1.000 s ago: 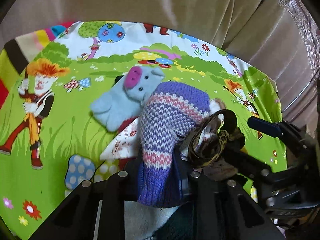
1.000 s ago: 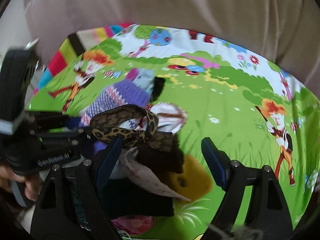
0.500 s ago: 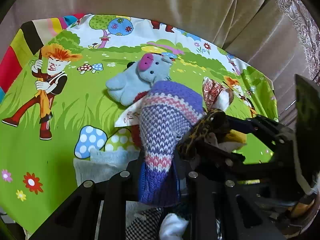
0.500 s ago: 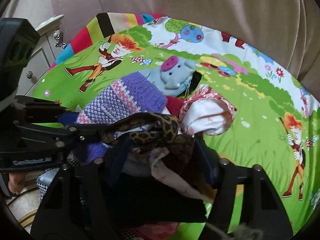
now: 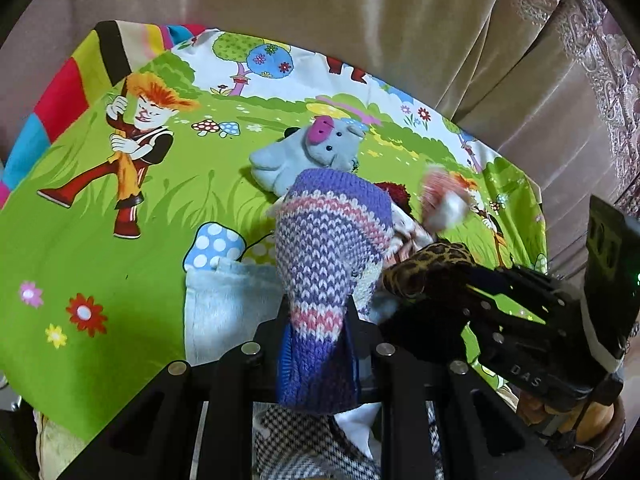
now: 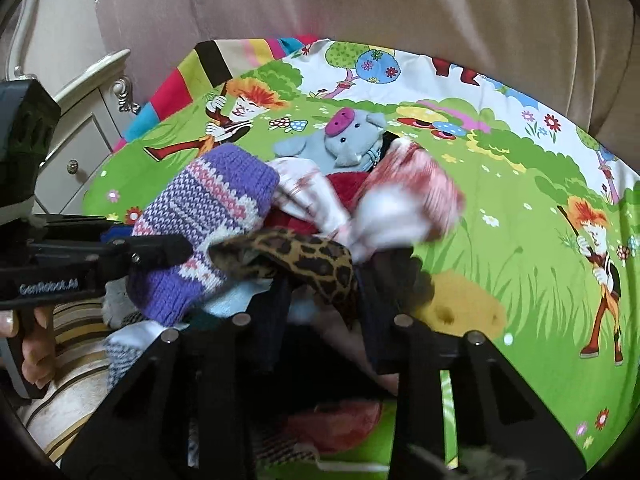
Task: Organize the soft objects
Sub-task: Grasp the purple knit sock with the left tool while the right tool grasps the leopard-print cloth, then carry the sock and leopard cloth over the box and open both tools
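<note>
My left gripper (image 5: pixel 316 320) is shut on a purple, pink and white knitted sock (image 5: pixel 332 232), which stands up between its fingers over the pile. In the right wrist view, my left gripper (image 6: pixel 160 252) comes in from the left with the knitted sock (image 6: pixel 208 204). My right gripper (image 6: pixel 322 308) has its jaws closing, and its pads press on a leopard-print cloth (image 6: pixel 312 252) and the dark fabric under it. A pink-and-white cloth (image 6: pixel 404 208) hangs blurred just beyond. Behind the pile lies a grey pig plush (image 6: pixel 344 140).
Everything rests on a bright cartoon mat (image 5: pixel 100 240) in front of beige sofa cushions (image 5: pixel 360 20). A light blue cloth (image 5: pixel 224 300), a red fuzzy item (image 6: pixel 348 188) and a yellow sponge (image 6: pixel 460 304) lie around the pile. A cream cabinet (image 6: pixel 80 128) stands at the left.
The right jaws have narrowed from wide apart onto the leopard-print cloth. The left gripper has shifted with the sock, uncovering the light blue cloth. The pink-and-white cloth is now blurred with motion.
</note>
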A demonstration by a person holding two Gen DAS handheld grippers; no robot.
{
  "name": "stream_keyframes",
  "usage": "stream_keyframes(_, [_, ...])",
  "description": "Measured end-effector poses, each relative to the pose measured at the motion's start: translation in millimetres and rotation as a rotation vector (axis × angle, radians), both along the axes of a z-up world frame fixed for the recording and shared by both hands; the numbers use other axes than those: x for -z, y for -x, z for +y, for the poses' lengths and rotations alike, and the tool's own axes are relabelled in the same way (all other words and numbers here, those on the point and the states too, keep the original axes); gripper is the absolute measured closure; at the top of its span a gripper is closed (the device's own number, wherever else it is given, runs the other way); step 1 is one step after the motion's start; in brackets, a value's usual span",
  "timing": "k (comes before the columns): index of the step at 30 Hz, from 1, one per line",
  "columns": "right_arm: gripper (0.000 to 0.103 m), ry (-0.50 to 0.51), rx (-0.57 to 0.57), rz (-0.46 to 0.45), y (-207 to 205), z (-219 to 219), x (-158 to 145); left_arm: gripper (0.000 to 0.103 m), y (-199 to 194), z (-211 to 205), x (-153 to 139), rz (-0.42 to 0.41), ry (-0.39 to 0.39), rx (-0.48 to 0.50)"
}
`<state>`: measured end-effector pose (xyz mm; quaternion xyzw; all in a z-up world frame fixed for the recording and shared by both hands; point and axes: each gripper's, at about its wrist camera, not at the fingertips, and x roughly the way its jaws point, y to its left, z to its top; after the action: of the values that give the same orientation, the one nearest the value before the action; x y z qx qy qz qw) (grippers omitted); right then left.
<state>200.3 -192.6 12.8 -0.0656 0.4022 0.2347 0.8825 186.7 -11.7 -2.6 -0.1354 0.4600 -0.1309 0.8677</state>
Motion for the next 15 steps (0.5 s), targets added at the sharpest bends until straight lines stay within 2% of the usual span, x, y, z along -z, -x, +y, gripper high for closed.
stream_keyframes(15, [0.068,-0.068,0.083,-0.019,57,-32,-20,0.081,39,4,-19,-0.064,0.054,-0.044])
